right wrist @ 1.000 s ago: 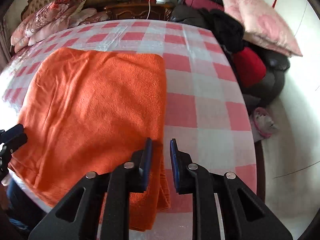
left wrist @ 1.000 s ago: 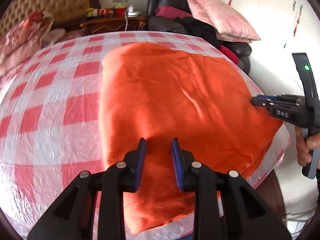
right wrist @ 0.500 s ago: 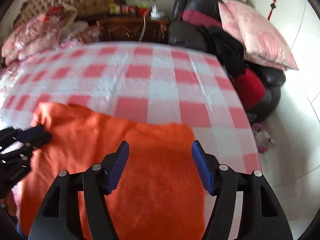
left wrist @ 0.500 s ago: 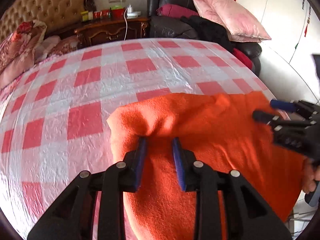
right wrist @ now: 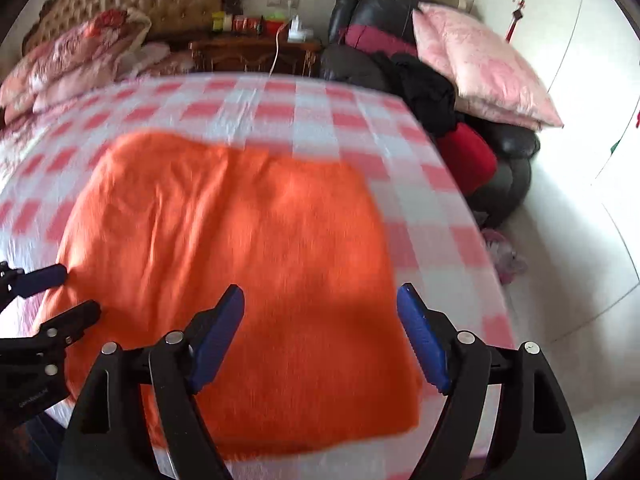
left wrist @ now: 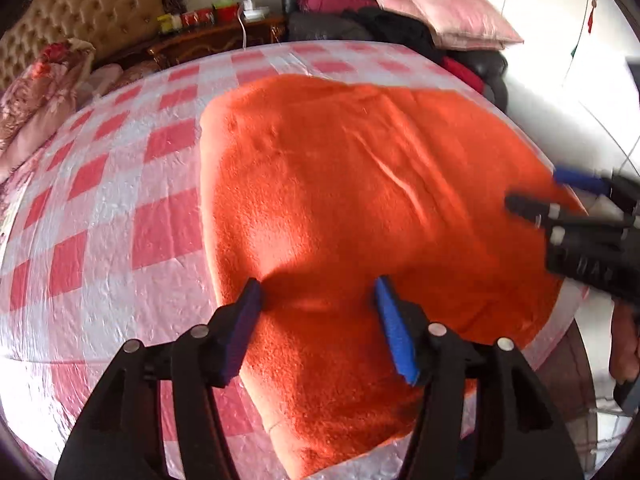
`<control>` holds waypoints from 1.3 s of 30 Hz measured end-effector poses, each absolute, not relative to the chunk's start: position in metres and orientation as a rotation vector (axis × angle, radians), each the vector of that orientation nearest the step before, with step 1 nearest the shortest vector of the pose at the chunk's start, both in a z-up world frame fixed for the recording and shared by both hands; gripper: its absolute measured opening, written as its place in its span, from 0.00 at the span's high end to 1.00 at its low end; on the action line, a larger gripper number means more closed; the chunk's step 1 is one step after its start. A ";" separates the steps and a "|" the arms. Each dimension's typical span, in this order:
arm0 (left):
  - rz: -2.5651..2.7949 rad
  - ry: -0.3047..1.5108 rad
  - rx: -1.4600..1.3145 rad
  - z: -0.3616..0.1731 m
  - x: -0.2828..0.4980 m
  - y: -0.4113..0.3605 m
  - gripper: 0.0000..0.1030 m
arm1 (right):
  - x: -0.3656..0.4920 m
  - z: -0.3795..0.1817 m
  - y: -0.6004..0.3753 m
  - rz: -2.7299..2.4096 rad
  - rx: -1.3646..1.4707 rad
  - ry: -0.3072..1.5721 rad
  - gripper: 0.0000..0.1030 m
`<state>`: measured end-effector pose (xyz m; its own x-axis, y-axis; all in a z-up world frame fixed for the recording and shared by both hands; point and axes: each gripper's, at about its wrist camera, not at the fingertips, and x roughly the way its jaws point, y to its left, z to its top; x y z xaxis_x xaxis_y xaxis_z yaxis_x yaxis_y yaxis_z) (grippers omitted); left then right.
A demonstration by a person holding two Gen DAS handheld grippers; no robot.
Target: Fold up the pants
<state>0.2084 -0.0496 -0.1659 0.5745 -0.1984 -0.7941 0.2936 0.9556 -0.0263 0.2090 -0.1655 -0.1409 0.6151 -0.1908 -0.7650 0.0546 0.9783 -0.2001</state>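
**Grippers opening above folded orange pants**

Left gripper (left wrist: 318, 296): jaws opening, pads spread over the near left part of the orange pants (left wrist: 360, 208), gripping nothing. Pants lie folded flat on the red-and-white checked table (left wrist: 120, 208), near edge reaching the table rim. Right gripper (right wrist: 320, 308): jaws opening wide above the pants' near right portion, nothing held. 1 pink pillow (right wrist: 480, 64) rests on dark seating beyond.

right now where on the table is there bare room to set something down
Bare checked cloth lies left of the orange pants, and a strip runs between their right edge and the table rim. The far side is bare too. The near edge is crowded: the left gripper and right gripper, jaws opening, hover over the pants.
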 end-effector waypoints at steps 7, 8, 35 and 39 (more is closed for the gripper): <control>-0.234 0.960 0.094 -0.169 0.210 -0.044 0.21 | 0.197 -0.160 -0.164 -0.159 -0.196 0.925 0.22; -0.231 0.966 0.086 -0.170 0.210 -0.043 0.21 | 0.198 -0.160 -0.166 -0.159 -0.187 0.930 0.20; -0.171 0.946 0.206 -0.124 0.190 -0.044 0.16 | 0.174 -0.122 -0.194 -0.254 -0.197 0.969 0.16; -0.245 0.944 0.116 -0.100 0.170 -0.044 0.02 | 0.151 -0.097 -0.192 -0.255 -0.166 0.943 0.16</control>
